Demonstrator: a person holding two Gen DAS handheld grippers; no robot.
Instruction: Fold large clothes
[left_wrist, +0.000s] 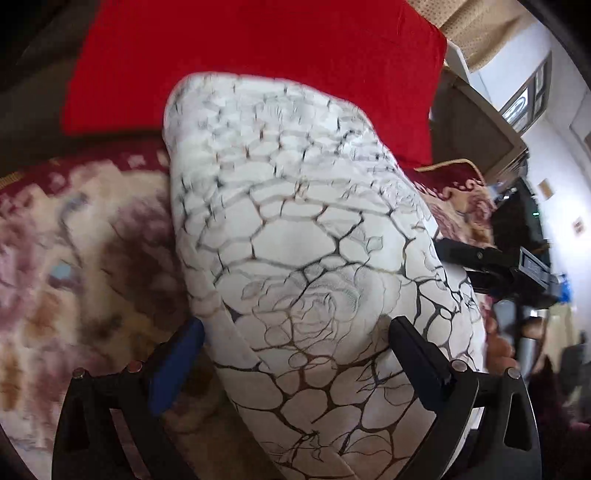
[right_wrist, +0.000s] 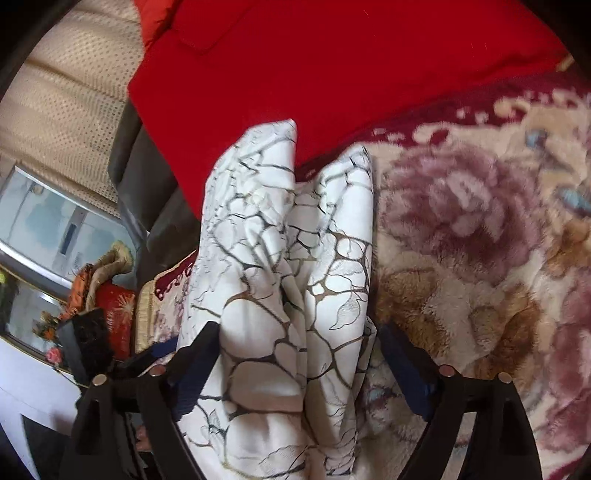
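A white cloth (left_wrist: 295, 221) with a dark crackle and rose print hangs folded in front of me, over a floral blanket (left_wrist: 74, 240). My left gripper (left_wrist: 295, 332) has the cloth between its fingers, which stand wide apart on either side of it. In the right wrist view the same cloth (right_wrist: 280, 277) runs bunched in two folds between the fingers of my right gripper (right_wrist: 295, 339), also spread wide around it. The other gripper (left_wrist: 495, 266) shows at the cloth's right edge in the left wrist view.
A red cushion (left_wrist: 258, 62) lies behind the cloth, also in the right wrist view (right_wrist: 332, 74). The plush floral blanket (right_wrist: 480, 240) covers the surface. A beige dotted cloth (right_wrist: 62, 110) and a window (right_wrist: 55, 229) lie to the left. A decorated cushion (right_wrist: 118, 310) sits nearby.
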